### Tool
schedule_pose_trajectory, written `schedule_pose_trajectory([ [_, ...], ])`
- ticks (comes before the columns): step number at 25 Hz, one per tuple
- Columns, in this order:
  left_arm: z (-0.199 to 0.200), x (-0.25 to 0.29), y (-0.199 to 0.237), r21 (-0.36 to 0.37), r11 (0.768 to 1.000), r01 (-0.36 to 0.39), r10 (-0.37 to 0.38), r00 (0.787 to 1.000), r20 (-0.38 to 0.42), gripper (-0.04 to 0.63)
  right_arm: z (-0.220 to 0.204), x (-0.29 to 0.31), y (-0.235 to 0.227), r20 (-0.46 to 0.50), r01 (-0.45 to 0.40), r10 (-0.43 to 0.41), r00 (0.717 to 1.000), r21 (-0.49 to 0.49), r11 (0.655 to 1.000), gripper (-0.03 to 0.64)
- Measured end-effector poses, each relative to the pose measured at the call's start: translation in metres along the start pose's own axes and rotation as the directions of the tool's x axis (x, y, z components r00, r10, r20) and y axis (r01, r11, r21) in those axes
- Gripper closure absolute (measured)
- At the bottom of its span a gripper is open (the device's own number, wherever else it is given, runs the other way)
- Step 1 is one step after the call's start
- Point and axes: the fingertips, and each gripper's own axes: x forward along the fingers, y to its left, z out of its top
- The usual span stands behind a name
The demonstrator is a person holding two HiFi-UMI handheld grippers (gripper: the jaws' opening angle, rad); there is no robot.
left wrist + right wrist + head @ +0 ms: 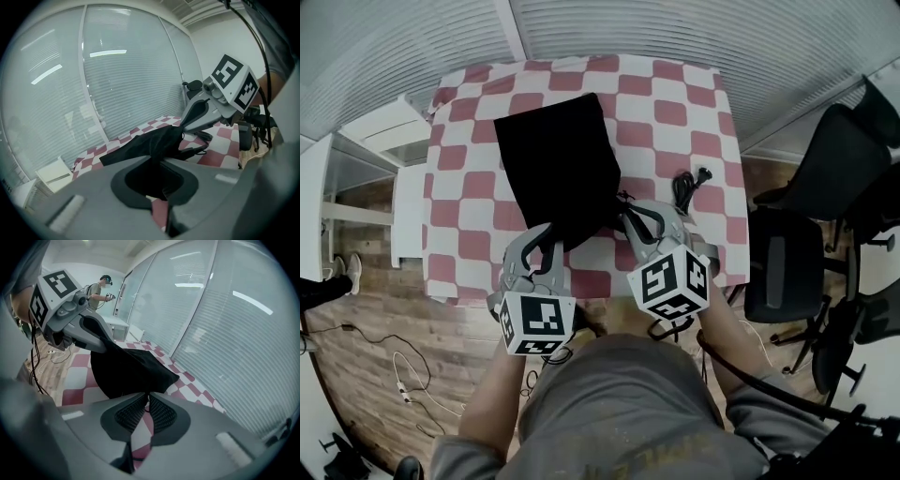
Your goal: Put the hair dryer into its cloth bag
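Observation:
A black cloth bag (558,173) lies flat on the red-and-white checked table (675,112), its mouth toward me. My left gripper (542,234) is shut on the near left edge of the bag; black cloth (150,143) fills its jaws (157,180). My right gripper (628,217) is shut on the near right edge, with a thin fold of the bag (126,371) pinched between its ribbed pads (161,413). The mouth hangs lifted between the two grippers. The dryer's black cord and plug (689,183) lie right of the bag. The dryer body is hidden behind the right gripper.
Black office chairs (787,262) stand close to the table's right side. A white shelf unit (384,127) sits to the left. Cables (403,375) trail on the wooden floor. Window blinds (675,28) run behind the table. A person (101,289) stands far off.

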Motion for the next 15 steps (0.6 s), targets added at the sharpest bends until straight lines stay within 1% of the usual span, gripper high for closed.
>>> schedule_pose_trajectory([
  [1,0.000,0.000,-0.001,0.002,1.000,0.003,-0.003,1.000,0.001,0.587,-0.004,-0.003,0.001,-0.002,-0.012,0.012,1.000,0.025,1.000,0.550],
  [3,-0.001,0.000,-0.001,0.003,1.000,0.007,-0.007,1.000,0.000,0.587,-0.012,-0.006,0.006,-0.005,-0.055,0.056,0.998,0.072,0.996,0.533],
  [4,-0.001,-0.001,-0.001,0.003,1.000,0.008,-0.008,1.000,0.000,0.587,-0.016,-0.006,0.010,-0.009,-0.083,0.084,0.996,0.084,0.993,0.506],
  [6,-0.001,-0.001,0.000,0.004,1.000,0.009,-0.009,1.000,-0.003,0.587,-0.021,-0.002,0.020,-0.023,-0.137,0.140,0.990,0.086,0.987,0.447],
  [8,0.000,-0.001,0.000,0.005,1.000,0.007,-0.007,1.000,-0.005,0.587,-0.024,0.007,0.031,-0.042,-0.179,0.183,0.982,0.080,0.981,0.415],
  [9,0.000,-0.002,0.000,0.005,1.000,0.007,-0.007,1.000,-0.006,0.587,-0.026,0.013,0.036,-0.054,-0.196,0.200,0.978,0.079,0.978,0.386],
  [15,0.001,-0.001,-0.004,-0.003,1.000,0.008,-0.008,1.000,-0.010,0.587,-0.035,0.043,0.046,-0.093,-0.224,0.234,0.968,0.108,0.969,0.387],
])
